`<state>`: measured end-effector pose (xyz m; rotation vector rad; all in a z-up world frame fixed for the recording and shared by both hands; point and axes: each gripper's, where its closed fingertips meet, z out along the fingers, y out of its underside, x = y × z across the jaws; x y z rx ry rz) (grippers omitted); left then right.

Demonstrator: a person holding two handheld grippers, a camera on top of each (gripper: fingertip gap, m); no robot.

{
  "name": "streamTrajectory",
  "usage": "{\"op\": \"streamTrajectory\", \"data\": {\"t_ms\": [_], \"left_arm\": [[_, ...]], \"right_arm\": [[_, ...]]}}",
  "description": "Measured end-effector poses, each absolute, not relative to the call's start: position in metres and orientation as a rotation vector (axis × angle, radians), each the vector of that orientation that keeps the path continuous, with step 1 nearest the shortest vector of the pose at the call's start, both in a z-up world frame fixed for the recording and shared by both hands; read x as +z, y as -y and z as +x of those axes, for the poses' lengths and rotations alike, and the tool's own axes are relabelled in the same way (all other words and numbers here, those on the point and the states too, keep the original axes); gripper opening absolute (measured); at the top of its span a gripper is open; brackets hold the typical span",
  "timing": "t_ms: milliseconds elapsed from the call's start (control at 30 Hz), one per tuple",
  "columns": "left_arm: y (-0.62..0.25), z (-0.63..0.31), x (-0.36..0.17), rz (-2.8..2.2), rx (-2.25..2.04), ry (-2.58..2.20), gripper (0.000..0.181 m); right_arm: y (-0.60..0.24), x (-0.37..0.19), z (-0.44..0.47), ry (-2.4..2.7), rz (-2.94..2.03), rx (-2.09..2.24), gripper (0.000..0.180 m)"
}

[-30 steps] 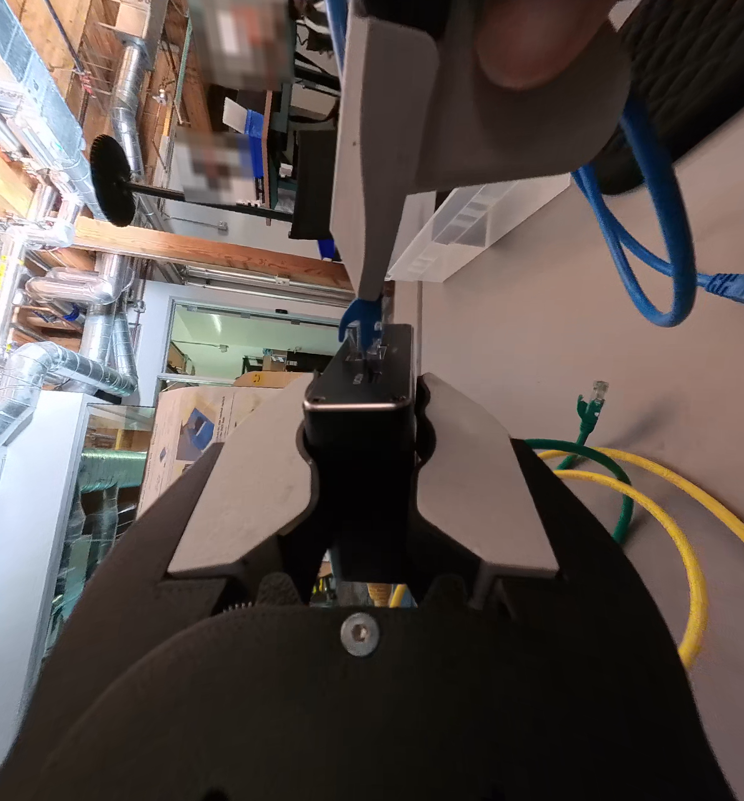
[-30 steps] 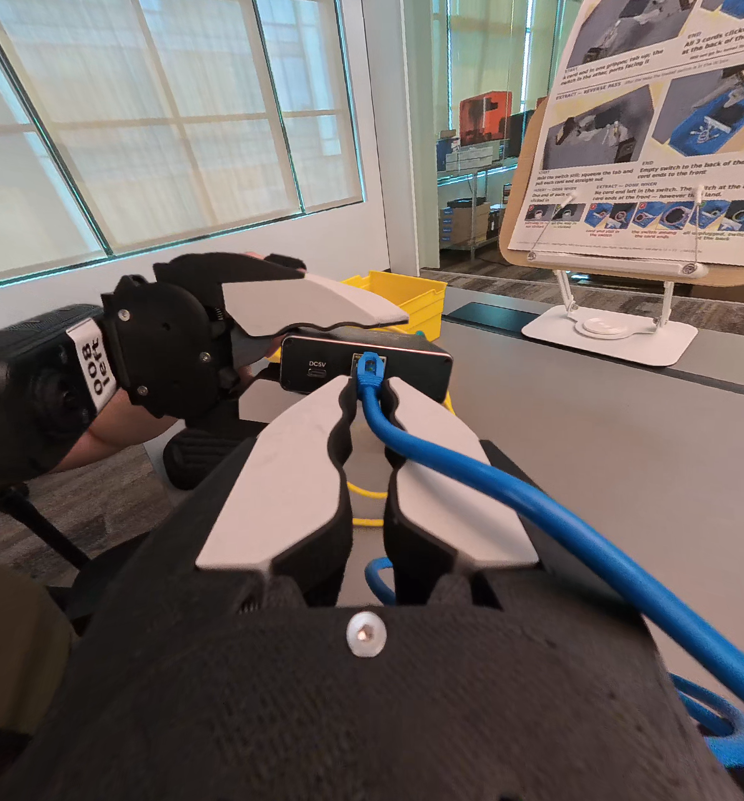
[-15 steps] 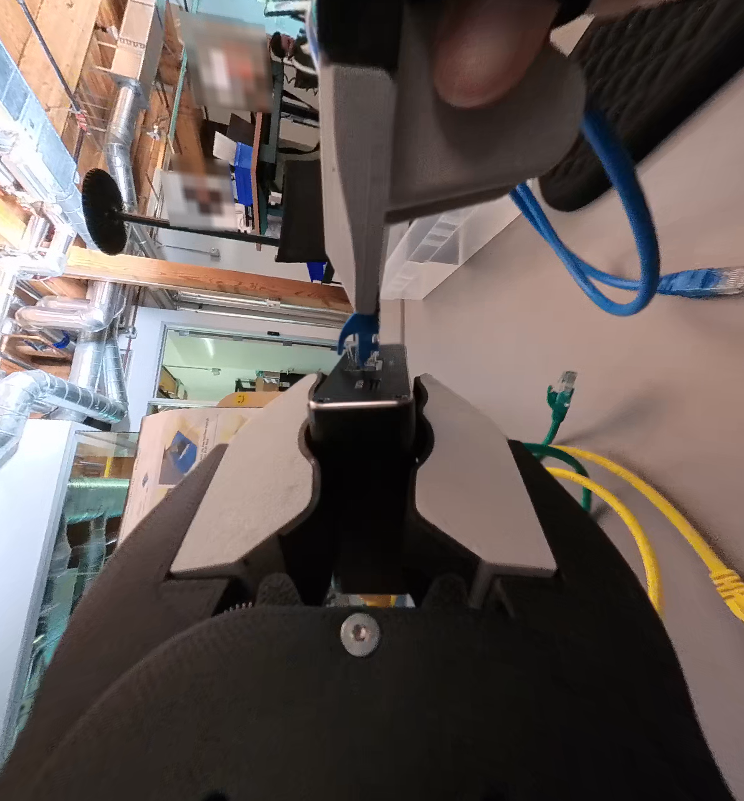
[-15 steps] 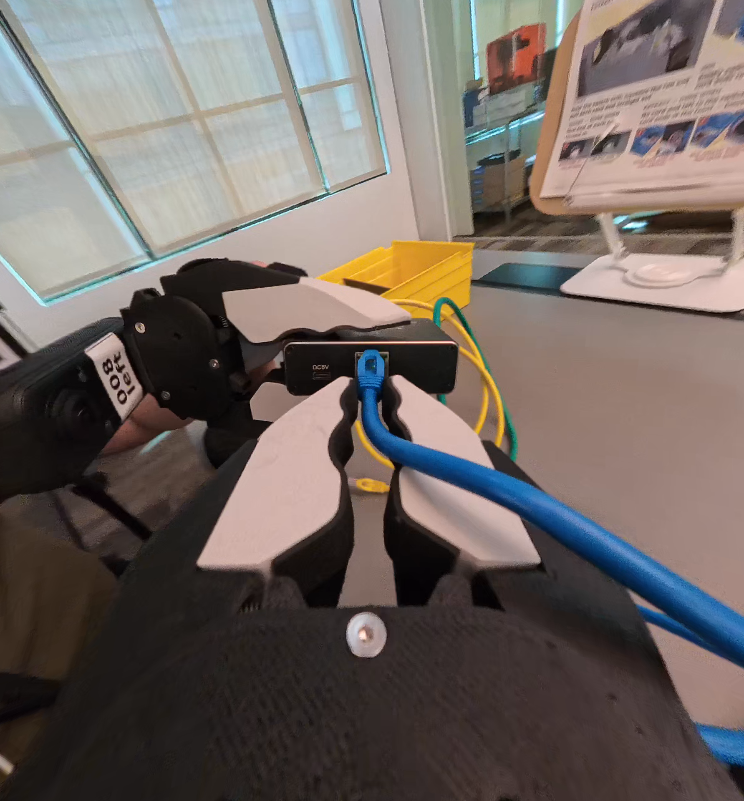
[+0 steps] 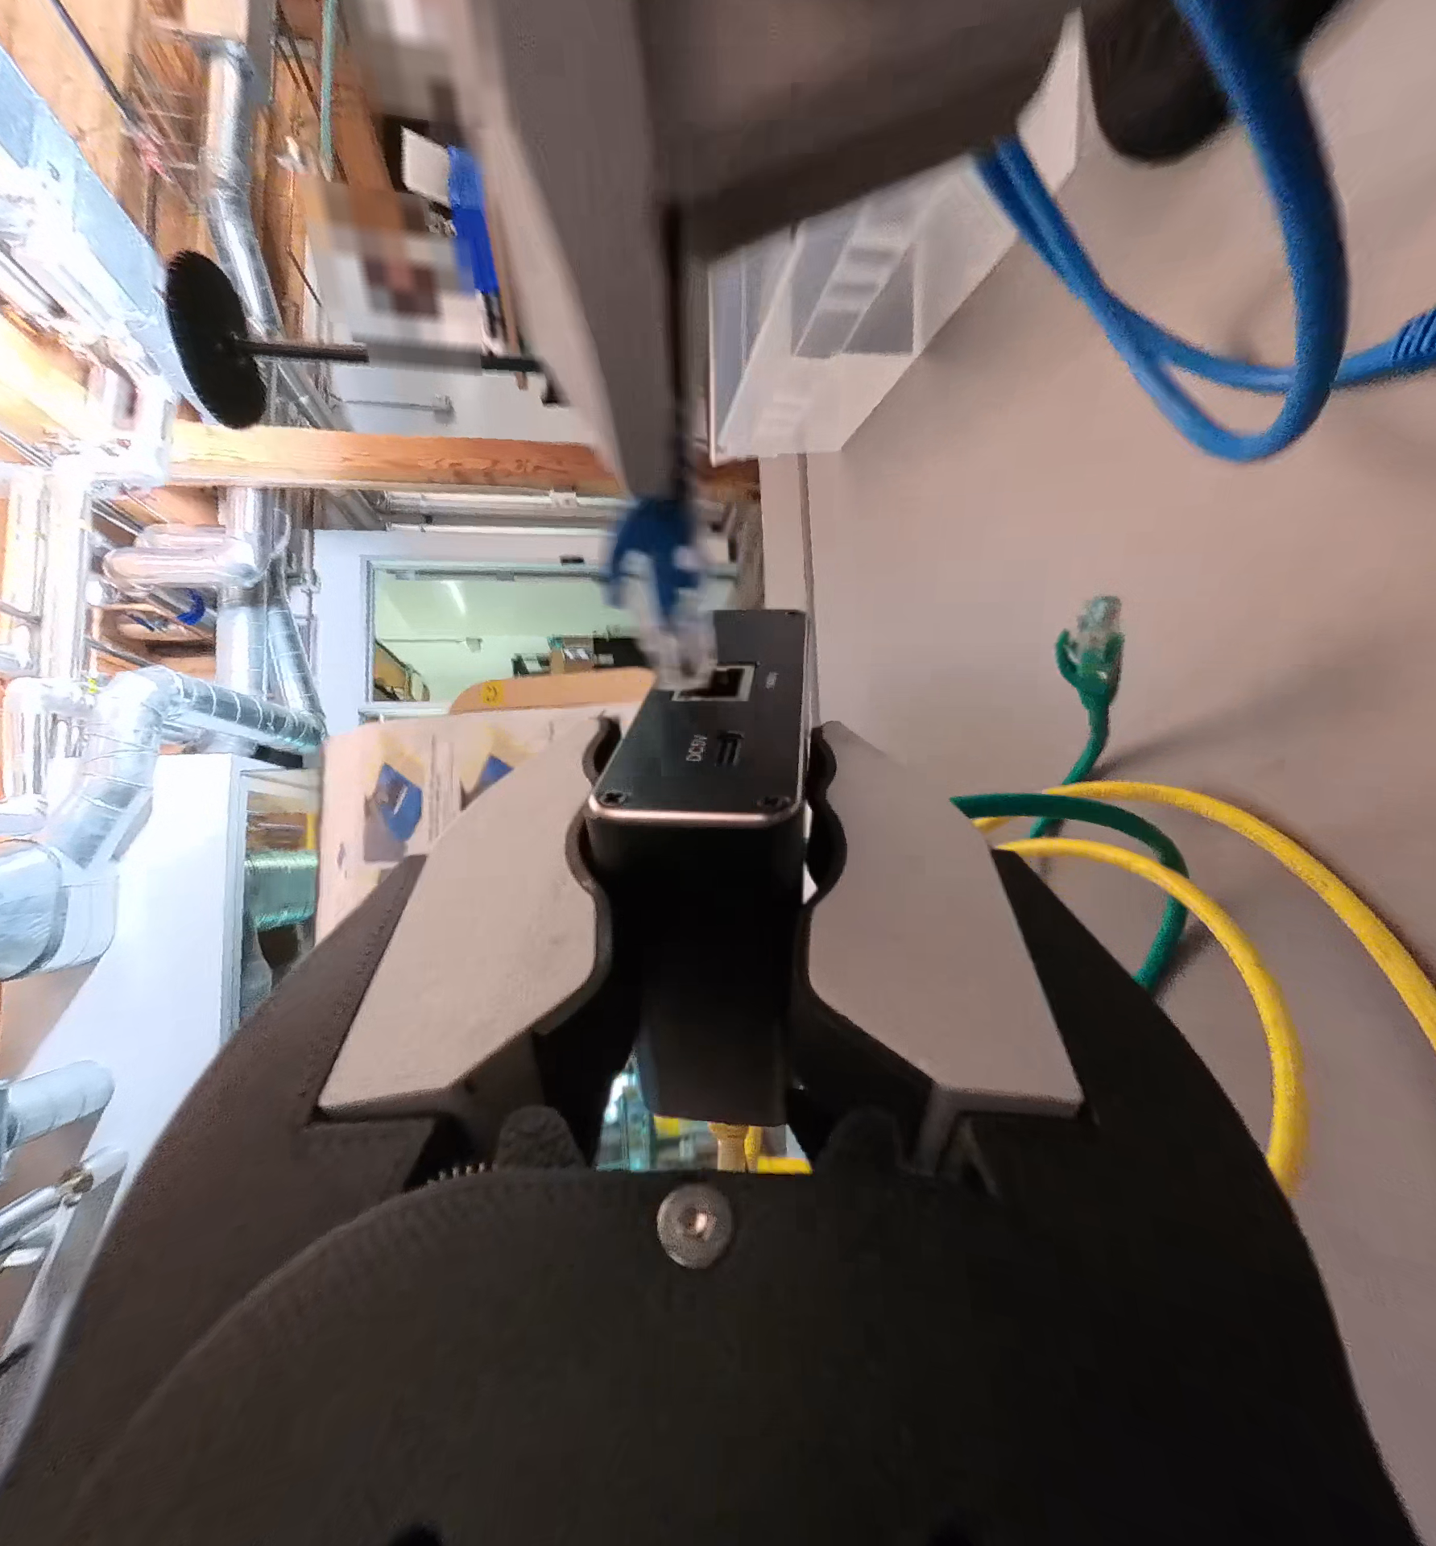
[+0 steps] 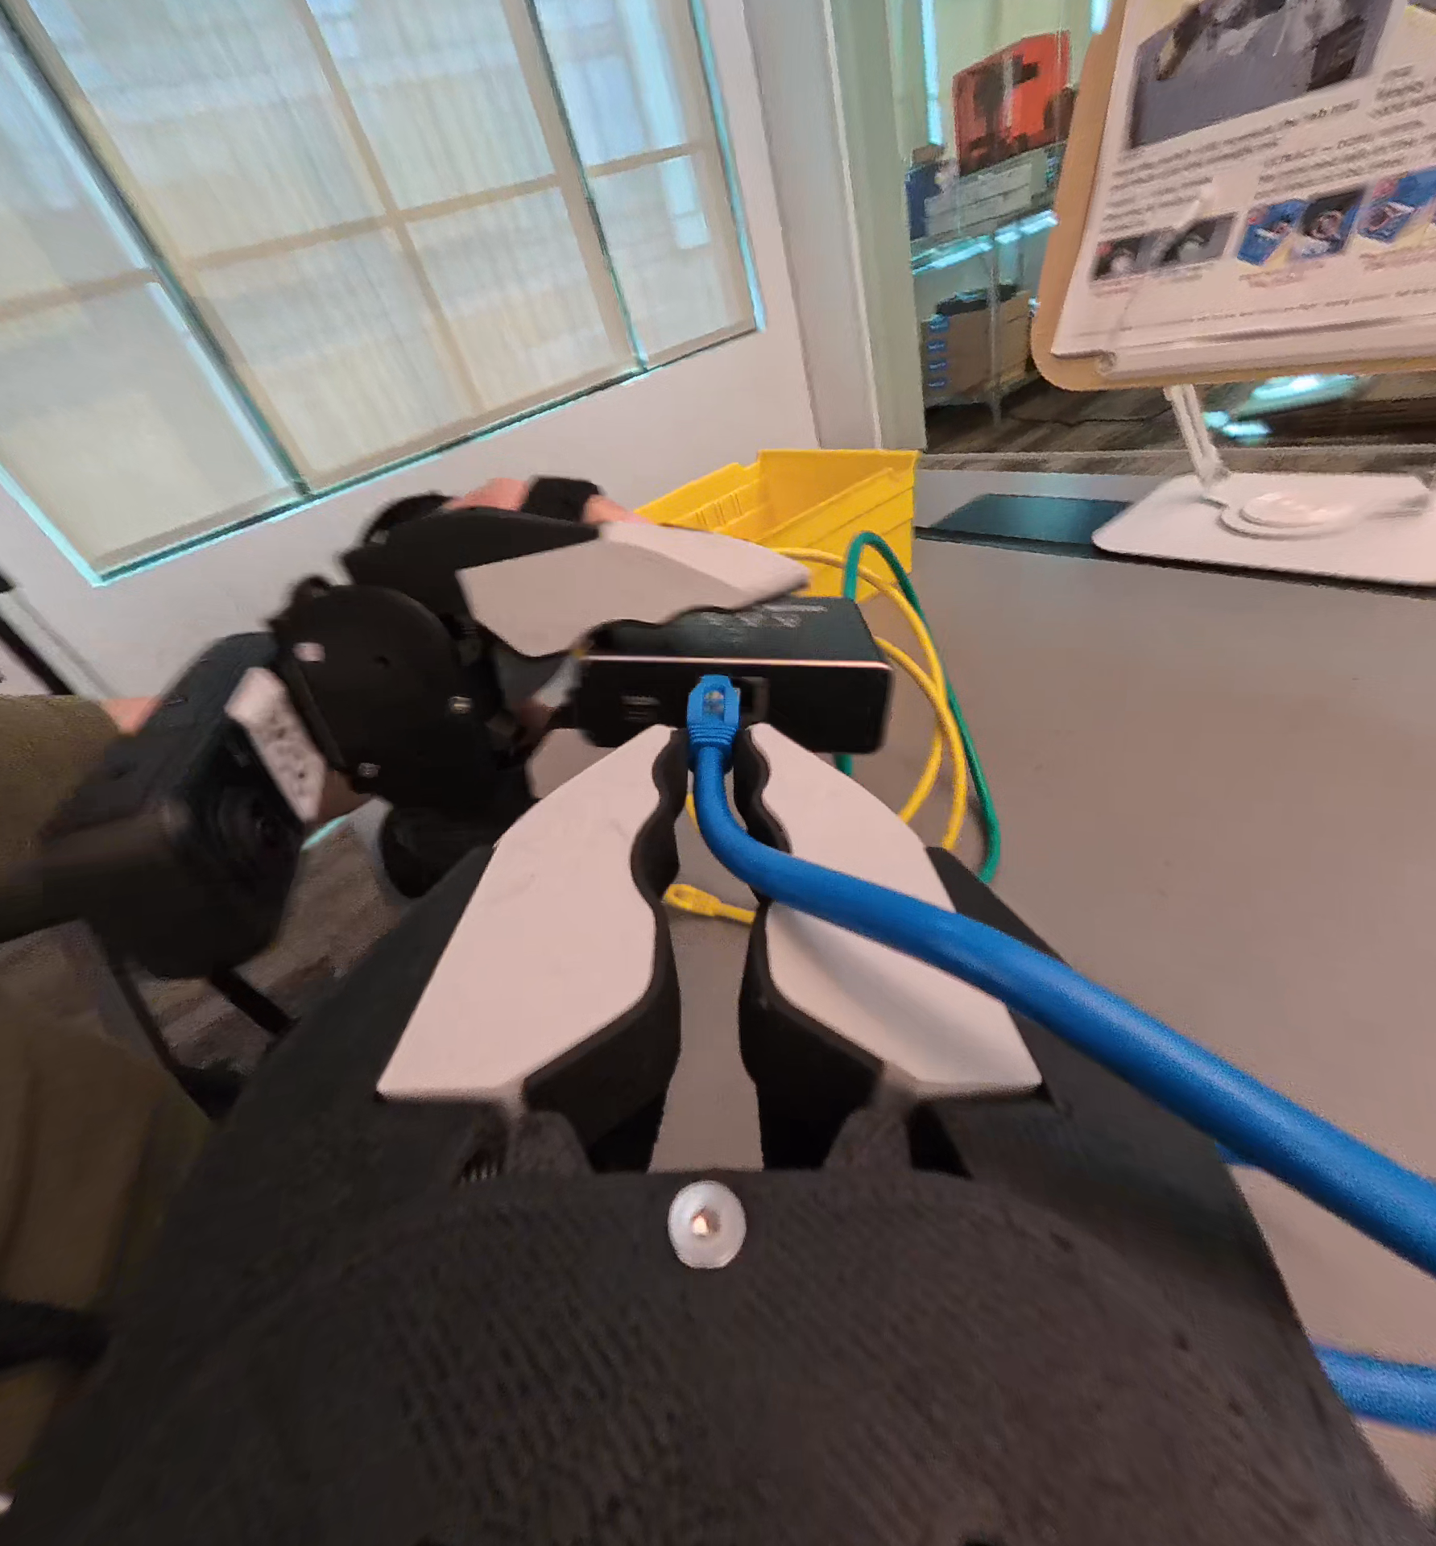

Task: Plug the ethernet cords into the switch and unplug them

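Blue cord plug (image 5: pixel 656 577), clenched in the right claw (image 6: pixel 710 736), has come out of the switch (image 5: pixel 702 803) the left claw (image 5: pixel 702 744) grips.

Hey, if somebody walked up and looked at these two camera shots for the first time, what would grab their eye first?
Probably the bright blue ethernet cord, pinched in the right claw with its plug just outside the open port of the black switch. That switch is clamped in the left claw, held above the grey table. Next come the yellow cord and green cord lying loose on the table beyond.
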<state>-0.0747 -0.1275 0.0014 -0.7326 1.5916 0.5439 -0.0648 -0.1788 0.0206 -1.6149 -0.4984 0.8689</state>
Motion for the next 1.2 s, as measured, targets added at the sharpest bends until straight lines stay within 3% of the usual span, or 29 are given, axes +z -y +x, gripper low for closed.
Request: {"op": "streamTrajectory", "data": {"t_ms": [1200], "left_arm": [[0.161,-0.05,0.049,-0.579,0.431,-1.622,0.039]], "right_arm": [[0.195,0.06,-0.052,0.515,-1.393,0.815,0.011]]}}
